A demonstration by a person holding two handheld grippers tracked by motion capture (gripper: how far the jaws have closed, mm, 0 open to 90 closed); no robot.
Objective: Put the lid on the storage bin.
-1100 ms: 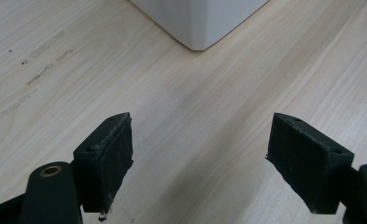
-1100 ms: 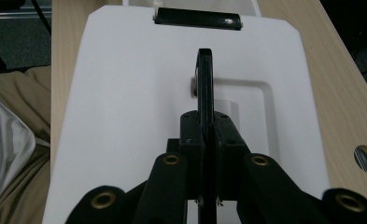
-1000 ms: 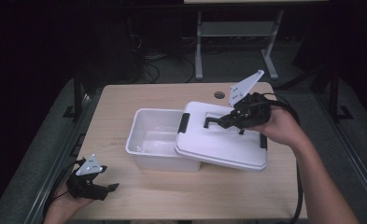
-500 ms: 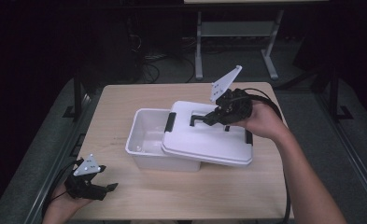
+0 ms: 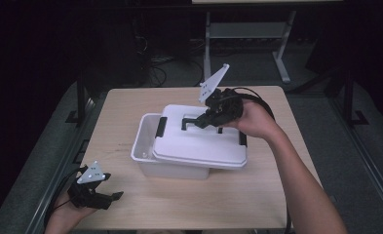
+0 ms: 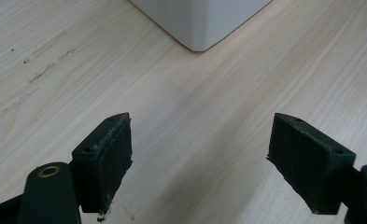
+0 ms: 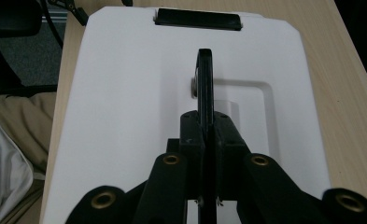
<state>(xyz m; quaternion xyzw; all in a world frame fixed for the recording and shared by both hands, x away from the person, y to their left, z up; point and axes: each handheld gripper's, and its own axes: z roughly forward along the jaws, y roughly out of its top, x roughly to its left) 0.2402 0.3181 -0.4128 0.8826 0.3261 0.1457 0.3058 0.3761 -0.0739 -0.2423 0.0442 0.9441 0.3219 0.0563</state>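
Observation:
A white box stands mid-table, and its white lid lies across most of it, offset to the right, so a strip of the box stays uncovered at the left. My right gripper is shut on the lid's black handle. In the right gripper view the jaws pinch the thin handle above the lid. My left gripper rests open near the table's front left corner. In the left gripper view it has bare wood between its pads, with the box's corner ahead.
Black latch clips sit at the lid's ends, one also seen in the right gripper view. The wooden table has free room in front of the box. A metal stand is behind the table on the floor.
My right gripper has carried the lid leftward over the box, covering more of the opening. The left gripper has stayed put.

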